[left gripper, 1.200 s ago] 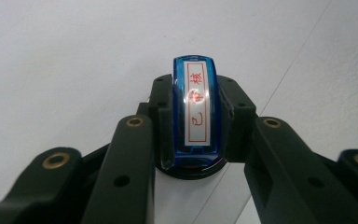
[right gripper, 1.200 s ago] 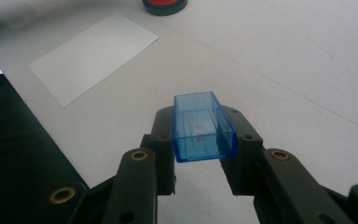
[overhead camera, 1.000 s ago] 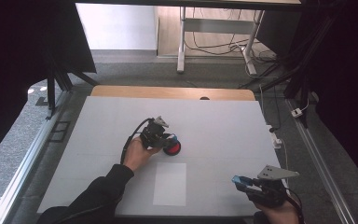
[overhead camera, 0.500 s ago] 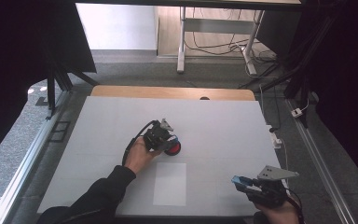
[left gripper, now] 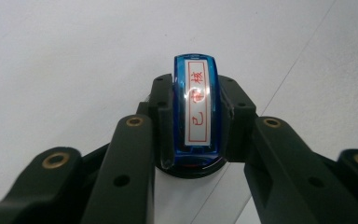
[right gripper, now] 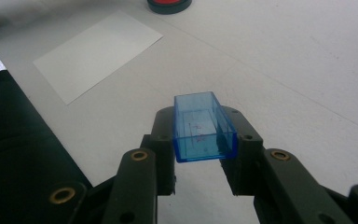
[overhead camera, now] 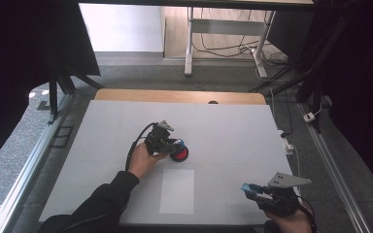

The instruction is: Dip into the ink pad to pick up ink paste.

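The left hand-held gripper point(overhead camera: 167, 142) is clamped on a blue stamp point(left gripper: 196, 109), held over the red ink pad point(overhead camera: 179, 154) at mid-tabletop point(overhead camera: 233, 126). Risk: a tilted press would ink the face unevenly or push the pad aside. The stamp is translucent blue with a white label printed in red characters. The right hand-held gripper point(overhead camera: 252, 190) grips the clear blue stamp cap point(right gripper: 203, 127) near the tabletop's front right edge; the white paper point(overhead camera: 177, 191) lies between the two.

High view overhead, gripper views close, table point(overhead camera: 233, 126) shared
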Demonstrator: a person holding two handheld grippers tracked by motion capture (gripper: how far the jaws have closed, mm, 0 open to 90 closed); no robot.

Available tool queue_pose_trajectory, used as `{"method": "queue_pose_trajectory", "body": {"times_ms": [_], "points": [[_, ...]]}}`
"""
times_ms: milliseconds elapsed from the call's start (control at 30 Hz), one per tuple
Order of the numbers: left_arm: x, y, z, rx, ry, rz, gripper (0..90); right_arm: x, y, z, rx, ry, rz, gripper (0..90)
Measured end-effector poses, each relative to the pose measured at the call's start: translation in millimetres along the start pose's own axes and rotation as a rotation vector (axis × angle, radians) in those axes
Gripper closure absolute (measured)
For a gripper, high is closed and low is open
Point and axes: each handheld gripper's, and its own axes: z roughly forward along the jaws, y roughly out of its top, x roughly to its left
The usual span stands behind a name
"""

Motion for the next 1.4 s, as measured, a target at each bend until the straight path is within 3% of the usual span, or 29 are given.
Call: {"method": "queue_pose_trajectory", "body": {"times_ms": [233, 600, 1400], "points": [[-8.1, 1.1, 0.8, 0.001, 0.044, 0.055, 70.0, -0.3, -0.3, -0.1, -0.005, 0.008, -0.005, 67.9], [-12.8, 4.7, -2.9, -0.007, 0.048, 0.089, 69.9, -0.5, -0.6, -0.8, -0.008, 0.008, -0.002, 67.9], [-24.4, 4.3, -42.0, -0.118, -0.067, 0.084, 69.8, -0.9, -0.7, -1.3, -0.011, 0.006, 0.004, 67.9]]}}
